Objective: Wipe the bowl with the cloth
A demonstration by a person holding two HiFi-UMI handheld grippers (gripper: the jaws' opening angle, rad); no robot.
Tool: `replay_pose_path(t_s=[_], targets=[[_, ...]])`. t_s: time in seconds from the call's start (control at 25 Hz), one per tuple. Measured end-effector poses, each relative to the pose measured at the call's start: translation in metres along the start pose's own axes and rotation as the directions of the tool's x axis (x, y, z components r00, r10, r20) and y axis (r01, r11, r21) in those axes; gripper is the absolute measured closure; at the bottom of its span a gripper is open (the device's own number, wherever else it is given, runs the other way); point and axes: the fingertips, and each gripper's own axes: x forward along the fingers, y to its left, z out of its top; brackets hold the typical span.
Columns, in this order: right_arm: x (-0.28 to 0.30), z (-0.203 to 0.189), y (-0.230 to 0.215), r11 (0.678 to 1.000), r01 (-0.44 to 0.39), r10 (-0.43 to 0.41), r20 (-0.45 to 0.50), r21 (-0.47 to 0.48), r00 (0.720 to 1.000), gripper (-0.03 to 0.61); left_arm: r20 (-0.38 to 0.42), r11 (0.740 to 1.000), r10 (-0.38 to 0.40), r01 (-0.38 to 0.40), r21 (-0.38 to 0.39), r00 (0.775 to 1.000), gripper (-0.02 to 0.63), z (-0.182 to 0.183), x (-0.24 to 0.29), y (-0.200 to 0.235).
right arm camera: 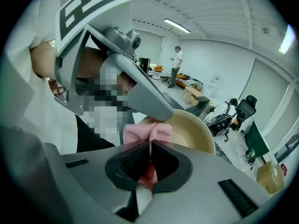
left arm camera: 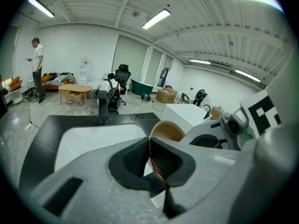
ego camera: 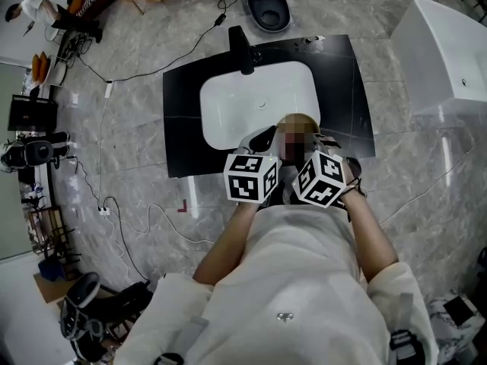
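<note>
Room has a grey marble-look floor (ego camera: 426, 204), black flat countertop (ego camera: 183, 128) with white rectangular sink (ego camera: 228, 112), white walls (left arm camera: 79, 45), long ceiling strip lights (left arm camera: 156, 18) and a light wooden low table (left arm camera: 74, 87).

The white basin (ego camera: 243, 105) lies open ahead (faucet (ego camera: 241, 50) blocks its far rim).
</note>
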Motion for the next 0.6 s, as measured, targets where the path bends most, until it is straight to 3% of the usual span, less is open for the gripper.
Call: replay_pose_path(t_s=[0.32,0.6], targets=[[-0.014,-0.028,-0.032,0.982,0.140,-0.151,-0.081,-0.123,0.985,0.563,-0.006,1.000,-0.015,0.015,0.017,1.000,0.594,-0.001,0.005,-0.006],[-0.035,-0.012,-0.069,0.905,0.349,-0.367,-0.031,-0.244,0.930,0.563,-0.022,0.999,-0.023,0.023,0.033,0.999,0.594,-0.002,0.007,-0.010]])
